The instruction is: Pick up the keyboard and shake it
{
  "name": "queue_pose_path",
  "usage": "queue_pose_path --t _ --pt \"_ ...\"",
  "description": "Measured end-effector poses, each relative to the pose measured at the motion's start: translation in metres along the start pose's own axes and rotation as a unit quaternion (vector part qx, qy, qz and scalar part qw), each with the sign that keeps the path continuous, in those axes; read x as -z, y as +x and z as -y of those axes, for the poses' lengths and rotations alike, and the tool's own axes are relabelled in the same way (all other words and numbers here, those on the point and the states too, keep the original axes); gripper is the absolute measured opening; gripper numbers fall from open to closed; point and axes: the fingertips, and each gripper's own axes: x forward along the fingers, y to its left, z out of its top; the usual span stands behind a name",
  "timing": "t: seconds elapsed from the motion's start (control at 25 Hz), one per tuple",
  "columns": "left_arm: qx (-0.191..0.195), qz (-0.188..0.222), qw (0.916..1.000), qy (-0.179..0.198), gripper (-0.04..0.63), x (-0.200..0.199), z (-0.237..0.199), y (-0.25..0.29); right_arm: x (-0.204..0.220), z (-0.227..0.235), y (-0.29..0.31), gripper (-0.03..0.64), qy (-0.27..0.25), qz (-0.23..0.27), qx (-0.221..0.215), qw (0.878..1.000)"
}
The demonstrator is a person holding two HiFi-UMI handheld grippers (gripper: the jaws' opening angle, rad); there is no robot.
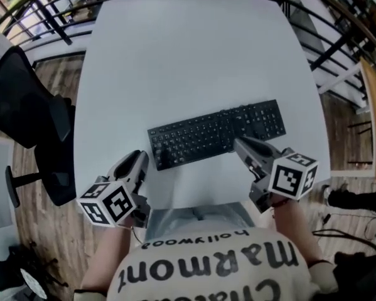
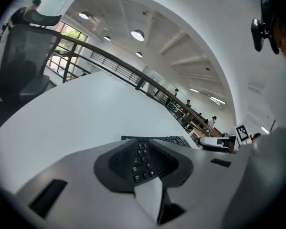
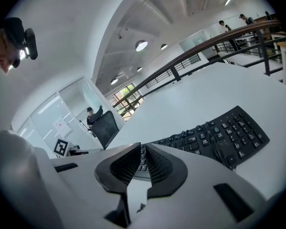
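Observation:
A black keyboard (image 1: 216, 133) lies flat and slightly askew on the white table (image 1: 188, 55), near its front edge. My left gripper (image 1: 142, 157) hovers just off the keyboard's front left corner. In the left gripper view the jaws stand a little apart around nothing, and keys of the keyboard (image 2: 174, 139) show through the left gripper (image 2: 143, 149). My right gripper (image 1: 238, 142) points at the keyboard's front edge, right of its middle. Its jaws are shut and empty in the right gripper view, with the keyboard (image 3: 224, 135) just beyond the right gripper (image 3: 143, 149).
A black office chair (image 1: 24, 99) stands left of the table on the wooden floor. Dark railings (image 1: 43, 11) run behind the table. A shoe (image 1: 348, 199) rests on the floor at the right. The table's front edge lies just behind both grippers.

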Motion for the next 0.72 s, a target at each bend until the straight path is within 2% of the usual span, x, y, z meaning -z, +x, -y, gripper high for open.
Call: queue_pose_path --t 0.08,0.24,0.36,0.44,0.6,0.72 --pt "-0.019 -0.014 0.9993 -0.029 0.141 0.011 -0.008 0.008 -0.008 0.005 0.007 0.052 -0.002 -0.011 -0.014 1.0" --pt "-0.055 -0.047 0.9965 -0.042 0.198 0.027 -0.014 0.03 -0.016 0.016 0.02 0.052 -0.011 -0.037 -0.044 0.998" --pt "-0.088 -0.074 0.9924 -0.044 0.278 0.037 -0.018 0.046 -0.014 0.022 0.028 0.052 -0.013 -0.058 -0.062 0.996" --pt "-0.092 -0.093 0.9902 -0.047 0.324 0.044 -0.017 0.054 -0.012 0.022 0.033 0.052 -0.015 -0.068 -0.072 0.995" --pt "-0.066 -0.123 0.9869 -0.08 0.339 0.056 -0.009 0.069 -0.013 0.027 0.04 0.052 -0.02 -0.08 -0.083 0.993" --pt "-0.069 -0.127 0.985 -0.094 0.345 0.055 -0.011 0.072 -0.017 0.029 0.043 0.052 -0.019 -0.082 -0.088 0.993"
